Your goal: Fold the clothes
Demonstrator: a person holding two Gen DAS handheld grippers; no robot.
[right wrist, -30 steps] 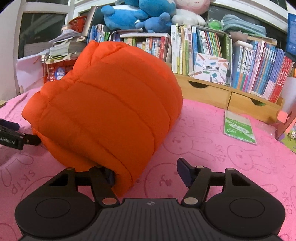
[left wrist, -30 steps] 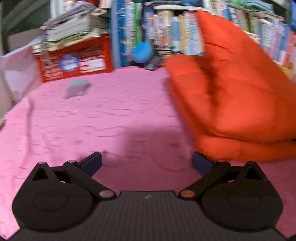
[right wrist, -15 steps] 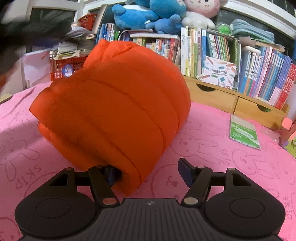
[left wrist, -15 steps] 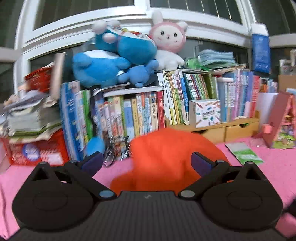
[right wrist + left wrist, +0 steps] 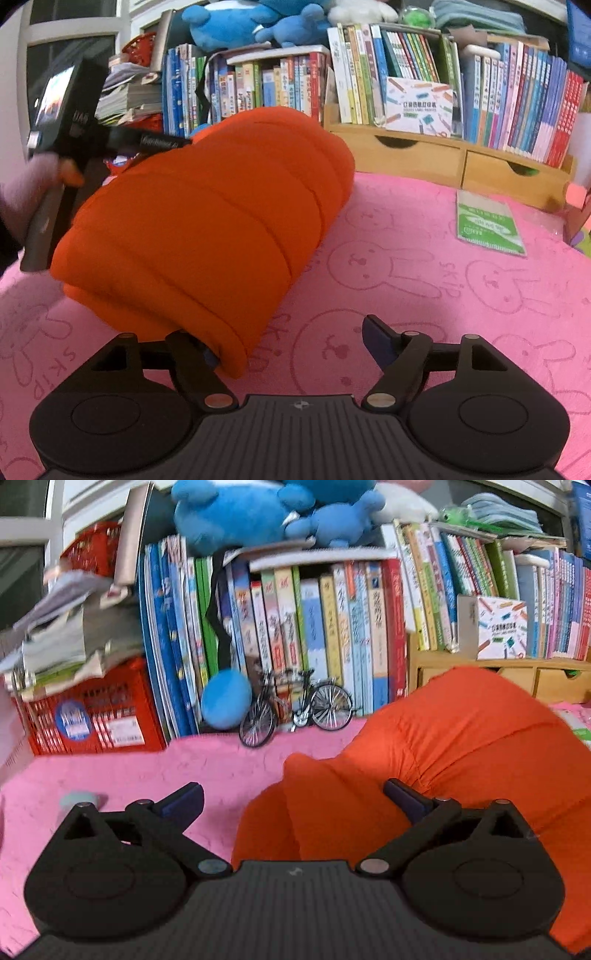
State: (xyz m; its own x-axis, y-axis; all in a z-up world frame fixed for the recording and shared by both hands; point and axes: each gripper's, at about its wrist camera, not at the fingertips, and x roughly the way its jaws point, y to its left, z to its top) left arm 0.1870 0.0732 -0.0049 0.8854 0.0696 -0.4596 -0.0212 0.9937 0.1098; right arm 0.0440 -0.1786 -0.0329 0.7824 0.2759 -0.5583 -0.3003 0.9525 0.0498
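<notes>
An orange puffer jacket [image 5: 221,221] lies folded in a thick bundle on the pink bunny-print cloth [image 5: 424,280]. My right gripper [image 5: 291,343] is open; its left finger is tucked under the bundle's near corner, its right finger is free over the cloth. My left gripper [image 5: 295,799] is open above the jacket's far end [image 5: 443,746], nothing between its fingers. The left gripper also shows in the right wrist view [image 5: 74,147], held at the bundle's far left side.
Bookshelves [image 5: 406,74] with plush toys line the back. A red crate [image 5: 92,712], a blue ball [image 5: 225,698] and a model bicycle [image 5: 295,709] stand at the back left. A green packet [image 5: 487,225] lies right. A small grey object [image 5: 77,799] lies on the cloth.
My left gripper rose from the cloth, swung round, and now points down over the jacket's far end. The right gripper stayed at the near corner; the bundle shifted slightly.
</notes>
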